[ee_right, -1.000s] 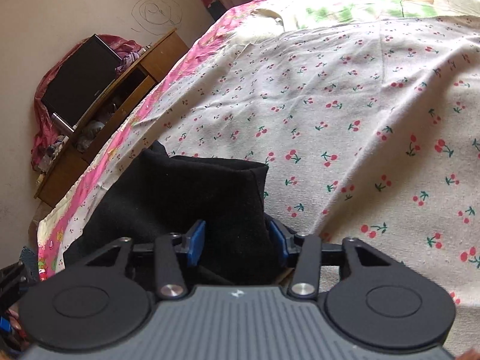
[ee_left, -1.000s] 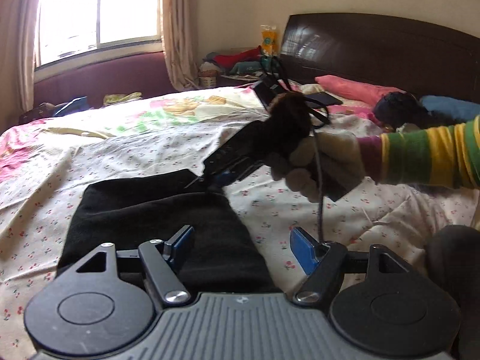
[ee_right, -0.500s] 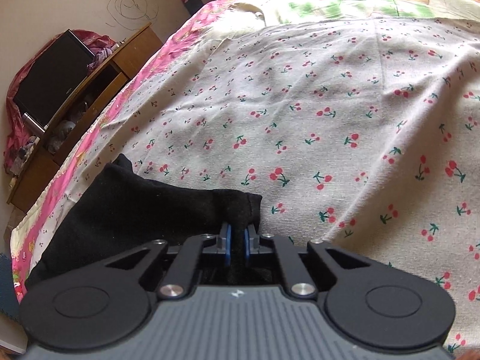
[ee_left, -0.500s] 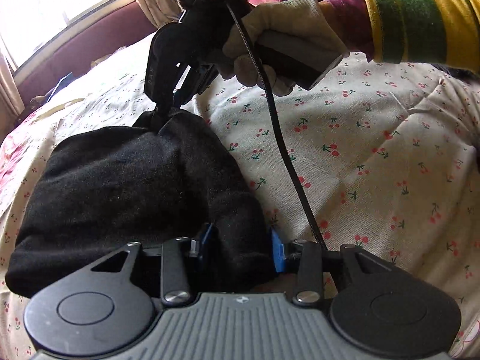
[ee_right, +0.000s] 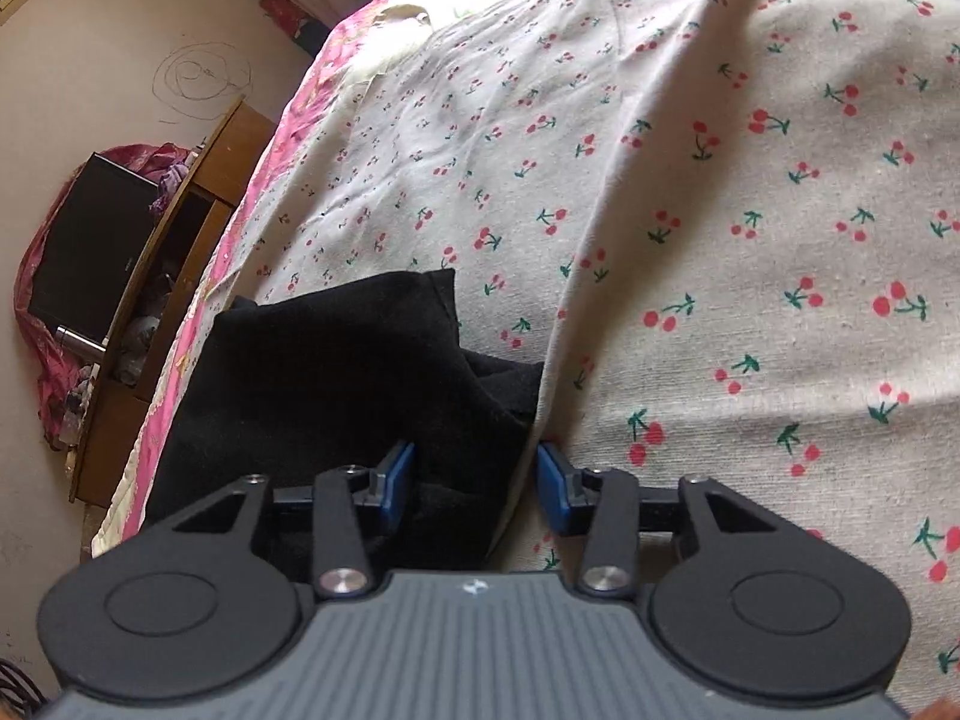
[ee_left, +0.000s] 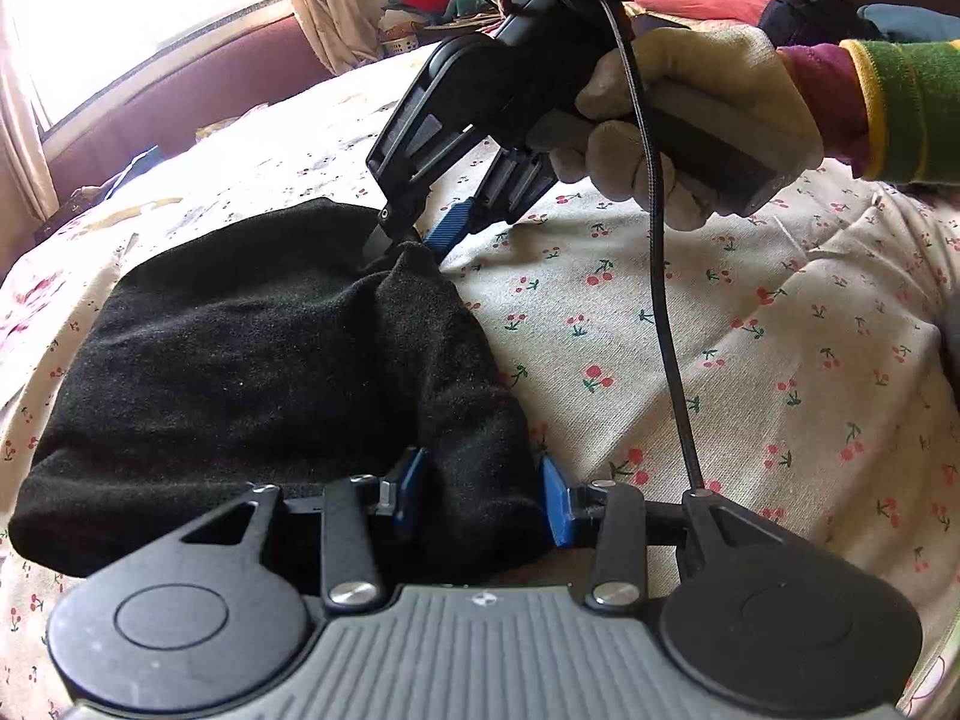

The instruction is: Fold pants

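The black pants (ee_left: 252,360) lie folded in a thick bundle on the cherry-print bedsheet (ee_left: 750,348). My left gripper (ee_left: 480,495) is open, its blue pads on either side of the near right corner of the bundle. My right gripper (ee_left: 414,240), seen in the left wrist view, is open at the far right corner, which stands raised in a peak at its fingertips. In the right wrist view my right gripper (ee_right: 474,483) is open with the black pants (ee_right: 336,372) between and ahead of its pads.
The bedsheet (ee_right: 720,180) stretches on ahead. A wooden cabinet with a black screen (ee_right: 90,252) stands beside the bed on the left. A dark headboard, pillows (ee_left: 690,0) and a window (ee_left: 138,0) are beyond the bed. A cable (ee_left: 666,300) hangs from the right gripper.
My right gripper was shut on the pants corner half a second ago and has now opened. My left gripper stays open around the near corner. Both views have shifted slightly.
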The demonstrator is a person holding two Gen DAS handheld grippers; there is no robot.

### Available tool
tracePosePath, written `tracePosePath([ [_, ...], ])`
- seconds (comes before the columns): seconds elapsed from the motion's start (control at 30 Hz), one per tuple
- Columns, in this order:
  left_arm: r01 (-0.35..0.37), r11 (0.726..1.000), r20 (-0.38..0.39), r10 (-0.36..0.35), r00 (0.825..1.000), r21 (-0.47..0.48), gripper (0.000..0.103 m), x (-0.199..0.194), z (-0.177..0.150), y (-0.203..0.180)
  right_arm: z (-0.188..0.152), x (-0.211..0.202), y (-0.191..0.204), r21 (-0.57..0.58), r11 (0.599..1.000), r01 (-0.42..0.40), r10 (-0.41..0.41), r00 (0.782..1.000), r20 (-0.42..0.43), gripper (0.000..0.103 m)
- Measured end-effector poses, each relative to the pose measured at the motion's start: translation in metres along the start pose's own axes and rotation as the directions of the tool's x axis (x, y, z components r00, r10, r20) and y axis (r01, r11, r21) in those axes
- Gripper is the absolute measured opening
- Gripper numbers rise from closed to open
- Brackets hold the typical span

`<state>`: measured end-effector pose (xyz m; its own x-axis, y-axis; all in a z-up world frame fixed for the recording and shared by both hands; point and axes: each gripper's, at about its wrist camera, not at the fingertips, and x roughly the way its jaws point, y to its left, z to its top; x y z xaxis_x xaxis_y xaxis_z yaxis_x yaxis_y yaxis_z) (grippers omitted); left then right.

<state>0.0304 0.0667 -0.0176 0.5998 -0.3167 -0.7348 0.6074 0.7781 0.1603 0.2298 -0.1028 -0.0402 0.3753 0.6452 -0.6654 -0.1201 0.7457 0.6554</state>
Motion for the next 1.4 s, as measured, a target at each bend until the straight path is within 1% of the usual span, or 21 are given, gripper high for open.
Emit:
tracePosePath([
  [0.13,0.032,0.999,0.026,-0.032,0.999,-0.03,0.053,-0.008,-0.004,0.008,0.008,-0.024,0.026,0.017,1.0,-0.023,0.022,0.998,0.064,0.024],
  [0.2,0.043,0.998,0.027,-0.042,0.999,-0.035,0.053,-0.009,-0.009,0.01,0.006,-0.05,0.047,-0.044,0.992,-0.116,0.121,0.985,0.125,0.007],
  [0.23,0.046,0.998,0.031,-0.044,0.999,-0.042,0.053,-0.009,-0.011,0.011,0.007,-0.059,0.058,-0.088,0.99,-0.113,0.125,0.98,0.153,0.007],
  [0.27,0.052,0.998,0.028,-0.051,0.998,-0.048,0.053,-0.007,-0.011,0.012,0.008,-0.058,0.069,-0.152,0.987,-0.053,0.081,0.979,0.186,0.005],
  [0.33,0.066,0.996,0.03,-0.065,0.997,-0.064,0.053,-0.007,-0.01,0.014,0.017,-0.038,0.062,-0.119,0.992,0.039,-0.019,0.986,0.167,0.002],
  [0.43,0.067,0.995,0.037,-0.065,0.997,-0.068,0.053,-0.008,-0.012,0.015,0.017,-0.017,0.045,-0.055,0.998,0.035,-0.028,0.991,0.127,0.003],
  [0.6,0.085,0.993,0.047,-0.081,0.996,-0.077,0.053,-0.01,-0.012,0.017,0.013,-0.028,0.024,0.085,0.996,-0.003,-0.013,0.983,0.184,0.012],
  [0.63,0.087,0.993,0.047,-0.083,0.995,-0.075,0.053,-0.01,-0.012,0.017,0.009,-0.033,0.022,0.099,0.995,-0.002,-0.018,0.981,0.194,0.018],
  [0.7,0.088,0.994,0.049,-0.084,0.995,-0.072,0.053,-0.008,-0.012,0.017,-0.002,-0.037,0.02,0.103,0.995,0.008,-0.028,0.979,0.2,0.051],
  [0.73,0.089,0.994,0.05,-0.086,0.995,-0.069,0.053,-0.008,-0.012,0.017,-0.005,-0.033,0.019,0.107,0.994,0.025,-0.043,0.983,0.178,0.054],
  [0.77,0.09,0.994,0.048,-0.087,0.995,-0.065,0.053,-0.009,-0.012,0.017,-0.008,-0.026,0.017,0.116,0.993,0.036,-0.053,0.988,0.145,0.048],
  [0.8,0.093,0.994,0.048,-0.09,0.995,-0.062,0.053,-0.009,-0.012,0.017,-0.008,-0.02,0.014,0.134,0.99,0.037,-0.054,0.99,0.127,0.022],
  [0.87,0.093,0.994,0.048,-0.091,0.995,-0.054,0.053,-0.01,-0.013,0.016,-0.001,-0.011,0.01,0.181,0.984,0.004,-0.027,0.992,0.123,0.02],
  [0.9,0.093,0.994,0.043,-0.091,0.995,-0.05,0.054,-0.008,-0.013,0.015,0.005,-0.011,0.01,0.176,0.984,-0.001,-0.025,0.989,0.147,0.009],
  [0.93,0.094,0.994,0.042,-0.091,0.995,-0.05,0.054,-0.008,-0.012,0.015,0.011,-0.011,0.009,0.176,0.984,0.005,-0.036,0.985,0.171,0.009],
  [1.0,0.1,0.993,0.046,-0.097,0.994,-0.064,0.054,-0.01,-0.012,0.017,0.019,-0.013,0.0,0.215,0.975,0.059,-0.106,0.971,0.214,0.003],
  [1.1,0.12,0.987,0.103,-0.109,0.989,-0.108,0.054,-0.033,-0.008,0.03,0.015,-0.034,0.004,0.194,0.969,0.156,-0.204,0.943,0.261,0.007],
  [1.17,0.075,0.989,0.19,-0.051,0.981,-0.125,0.054,-0.057,0.0,0.043,-0.002,-0.054,0.027,0.084,0.988,0.133,-0.152,0.938,0.312,0.009],
  [1.27,-0.04,0.988,0.255,0.077,0.964,-0.148,0.054,-0.065,0.014,0.071,-0.023,-0.061,0.059,-0.04,0.994,0.097,-0.078,0.937,0.341,0.009],
  [1.33,-0.12,0.975,0.252,0.165,0.954,-0.187,0.054,-0.049,0.014,0.093,-0.029,-0.044,0.076,-0.091,0.992,0.084,-0.054,0.954,0.296,0.01],
  [1.4,-0.202,0.954,0.169,0.241,0.956,-0.221,0.053,-0.02,0.005,0.118,-0.033,-0.022,0.083,-0.103,0.991,0.089,-0.06,0.963,0.263,0.01],
])
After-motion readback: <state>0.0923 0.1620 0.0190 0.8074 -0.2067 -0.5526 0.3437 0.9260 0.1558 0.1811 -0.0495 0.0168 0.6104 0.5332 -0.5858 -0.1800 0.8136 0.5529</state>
